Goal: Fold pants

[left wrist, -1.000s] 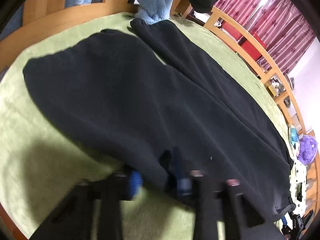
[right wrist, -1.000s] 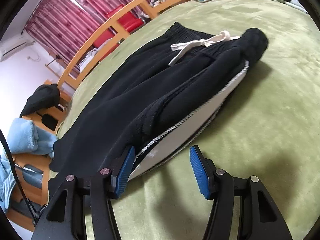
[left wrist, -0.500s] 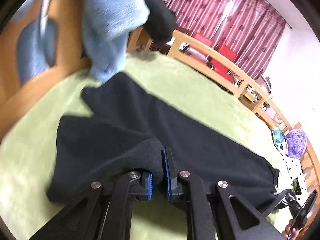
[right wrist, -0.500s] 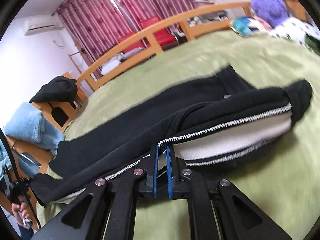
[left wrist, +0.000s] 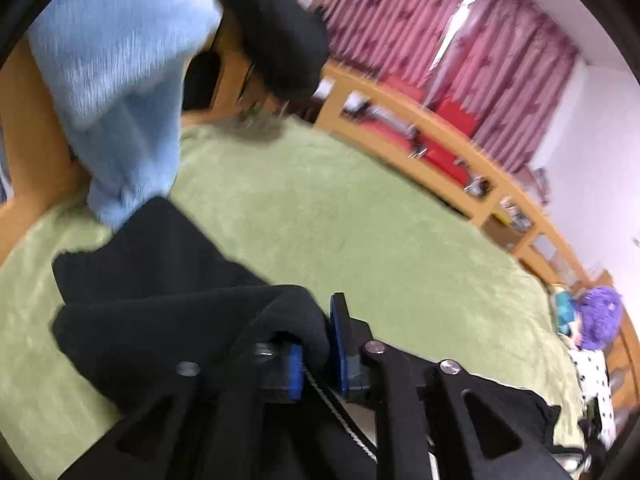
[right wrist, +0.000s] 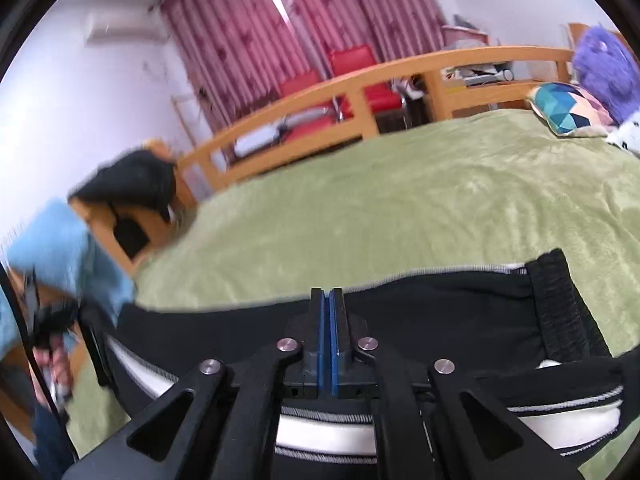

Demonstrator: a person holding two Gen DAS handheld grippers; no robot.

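In the left wrist view, the black pants [left wrist: 152, 292] lie bunched at lower left on the green bed [left wrist: 360, 220], under a blue towel [left wrist: 120, 64] at upper left. The left gripper [left wrist: 316, 350] has a fold of them between its blue fingers [left wrist: 295, 372], which are parting. In the right wrist view, the right gripper [right wrist: 329, 344] at lower centre is pinched tight on the pants' edge, waistband [right wrist: 560, 304] at right.

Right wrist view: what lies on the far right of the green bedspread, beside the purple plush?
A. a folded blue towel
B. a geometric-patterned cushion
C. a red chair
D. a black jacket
B: the cushion with blue, teal and pink triangles rests on the bedspread next to the purple plush.
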